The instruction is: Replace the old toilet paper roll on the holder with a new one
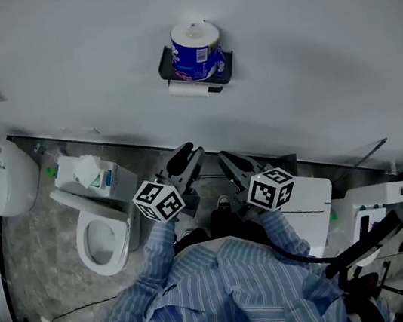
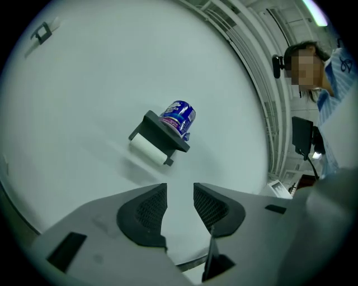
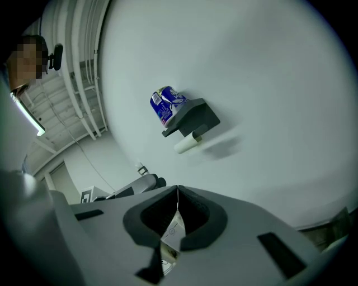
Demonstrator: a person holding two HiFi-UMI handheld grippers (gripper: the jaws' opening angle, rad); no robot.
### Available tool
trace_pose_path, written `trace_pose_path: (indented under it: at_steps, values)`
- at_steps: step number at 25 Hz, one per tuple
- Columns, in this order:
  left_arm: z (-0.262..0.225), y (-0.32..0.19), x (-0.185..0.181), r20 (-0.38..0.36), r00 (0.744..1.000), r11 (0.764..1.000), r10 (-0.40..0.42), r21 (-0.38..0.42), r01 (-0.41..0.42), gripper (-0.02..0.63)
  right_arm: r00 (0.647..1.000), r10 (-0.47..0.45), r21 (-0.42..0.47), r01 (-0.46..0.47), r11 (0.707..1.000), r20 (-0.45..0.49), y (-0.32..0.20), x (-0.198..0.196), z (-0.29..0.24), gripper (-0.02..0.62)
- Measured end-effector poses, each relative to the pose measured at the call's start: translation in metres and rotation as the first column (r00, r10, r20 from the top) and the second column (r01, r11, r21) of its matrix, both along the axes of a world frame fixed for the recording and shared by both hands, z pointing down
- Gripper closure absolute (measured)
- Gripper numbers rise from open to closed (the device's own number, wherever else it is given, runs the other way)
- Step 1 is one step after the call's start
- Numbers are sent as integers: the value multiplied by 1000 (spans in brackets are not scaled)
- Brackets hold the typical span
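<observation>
This is a toilet room. A white toilet [image 1: 103, 238] stands on a mottled, stone-look floor [image 1: 42, 259] against a plain white wall [image 1: 304, 40]. On that wall hangs a black paper holder [image 1: 165, 65] with a white roll [image 1: 191, 89] beneath and a wrapped blue roll [image 1: 196, 52] on top. Bare pipes [image 3: 84, 84] run overhead.

The right hand-held gripper [image 3: 178, 189] has its jaws pressed together, tips touching. At its 12 o'clock, well apart on the white wall [image 3: 268, 84], hangs the dark holder [image 3: 197, 116], tilted, with a blue-wrapped roll [image 3: 165, 106] at its 10 o'clock and a thin pale roll [image 3: 185, 146] at its 6 o'clock.
</observation>
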State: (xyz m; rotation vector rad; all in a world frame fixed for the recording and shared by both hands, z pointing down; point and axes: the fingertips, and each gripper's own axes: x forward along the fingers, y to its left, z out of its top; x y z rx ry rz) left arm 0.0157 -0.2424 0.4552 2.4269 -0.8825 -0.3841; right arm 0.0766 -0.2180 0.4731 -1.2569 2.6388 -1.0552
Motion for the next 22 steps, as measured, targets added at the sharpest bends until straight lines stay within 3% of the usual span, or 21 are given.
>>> trace_pose_path:
  at_steps: [4,8,17,19,22]
  values:
    - [-2,-30,5,-108,993,998,-43,-58,37,436,999,-51,-4,51,999,2,-17,11,2,591]
    - [-6,-65,-1,-239,963,987,-127,-123,99,390,995,-99,-5,99,995,8,-31,17,3,591]
    - [-11,-127,-8,-308,925,968,-223,-178,175,367,984,-175,-20,176,984,33,-52,23,8,591]
    - [-9,-134,-9,-342,908,961,-243,-213,177,360,982,-183,-23,184,983,41,-55,24,9,591]
    - [-14,-141,0,-480,847,960,-231,-256,117,351,981,-188,-25,189,982,52,-59,27,11,591]
